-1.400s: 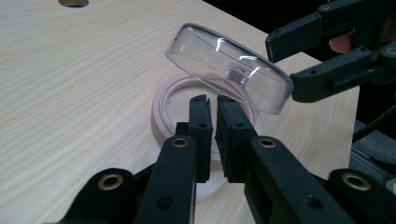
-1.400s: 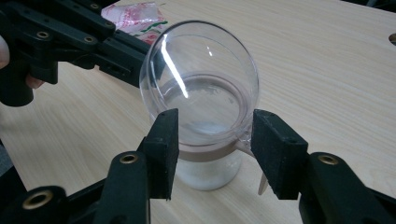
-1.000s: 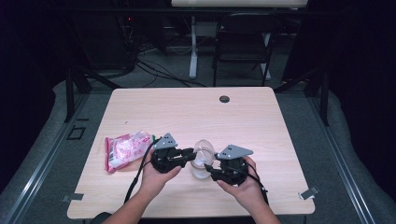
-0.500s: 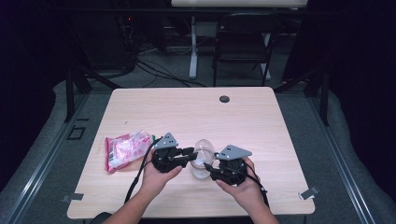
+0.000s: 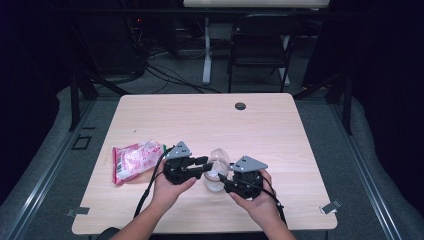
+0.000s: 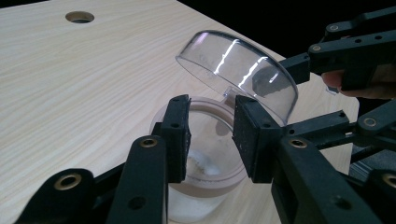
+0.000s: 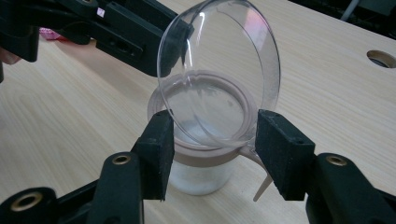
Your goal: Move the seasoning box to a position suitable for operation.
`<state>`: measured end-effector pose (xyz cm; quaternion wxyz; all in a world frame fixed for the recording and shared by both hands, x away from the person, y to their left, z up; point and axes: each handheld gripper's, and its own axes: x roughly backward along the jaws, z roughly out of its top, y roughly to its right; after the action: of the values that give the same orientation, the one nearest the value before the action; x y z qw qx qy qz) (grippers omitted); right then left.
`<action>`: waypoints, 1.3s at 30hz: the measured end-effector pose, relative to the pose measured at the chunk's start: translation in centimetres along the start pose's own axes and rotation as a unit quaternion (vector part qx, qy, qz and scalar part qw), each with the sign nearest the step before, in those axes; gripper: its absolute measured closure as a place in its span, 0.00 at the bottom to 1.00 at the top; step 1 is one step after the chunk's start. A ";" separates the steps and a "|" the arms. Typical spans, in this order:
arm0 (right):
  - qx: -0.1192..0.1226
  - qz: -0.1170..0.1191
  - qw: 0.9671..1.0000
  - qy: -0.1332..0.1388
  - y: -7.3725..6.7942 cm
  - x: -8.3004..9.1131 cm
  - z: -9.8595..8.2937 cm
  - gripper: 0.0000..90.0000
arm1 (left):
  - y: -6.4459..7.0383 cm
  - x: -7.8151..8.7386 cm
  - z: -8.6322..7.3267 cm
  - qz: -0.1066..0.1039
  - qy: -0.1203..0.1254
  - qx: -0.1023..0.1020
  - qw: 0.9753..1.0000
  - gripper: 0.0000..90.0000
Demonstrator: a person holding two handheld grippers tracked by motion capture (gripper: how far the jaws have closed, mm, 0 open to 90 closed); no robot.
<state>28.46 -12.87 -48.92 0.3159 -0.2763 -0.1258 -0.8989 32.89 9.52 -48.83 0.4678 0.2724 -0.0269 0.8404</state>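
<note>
A clear plastic cup (image 5: 214,183) with a brownish rim was seen standing on the wooden table (image 5: 280,145), near its front edge and between the two held tools. Its transparent domed lid (image 5: 219,158) was hinged open, tilted up at about 12 o'clock from the cup mouth (some white contents were visible at the cup's bottom in the gripper views).

The left gripper (image 5: 204,165) was held at 9 o'clock of the cup, its jaws spread apart at the rim (image 6: 205,105) without any clamping being shown; nothing was grasped by it. The right gripper (image 5: 223,181) was held at 3 o'clock of the cup, its jaws likewise parted, one on each side of the cup body (image 7: 201,172), with gaps left on both sides.

A pink snack packet (image 5: 134,160) was lying at 9 o'clock of the left hand (image 5: 170,189), just beside it. A dark round grommet hole (image 5: 240,106) was set at 12 o'clock, well apart from the cup.
</note>
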 end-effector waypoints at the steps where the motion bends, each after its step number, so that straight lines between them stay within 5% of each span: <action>1: 0.001 -0.003 1.000 -0.001 0.0 -0.1 0.0 0.51 | 0.0 0.0 0.0 0.001 0.000 -0.003 1.000 0.72; 16: -0.011 0.003 1.000 0.009 0.3 0.1 -0.1 0.54 | -0.5 -0.5 -0.4 0.031 -0.004 -0.009 0.999 0.62; 24: -0.015 0.004 1.000 0.012 0.5 0.2 -0.1 0.55 | -1.0 -1.0 -0.8 0.062 -0.026 -0.037 0.997 0.60; 39: -0.029 0.005 0.999 0.020 1.0 0.5 -0.3 0.59 | -1.8 -1.8 -1.9 0.048 -0.032 -0.005 0.998 0.66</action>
<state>28.63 -13.99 -48.82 0.3151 -0.2681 -0.0921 -0.9057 34.27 9.68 -51.73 0.4275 0.2952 -0.0588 0.8524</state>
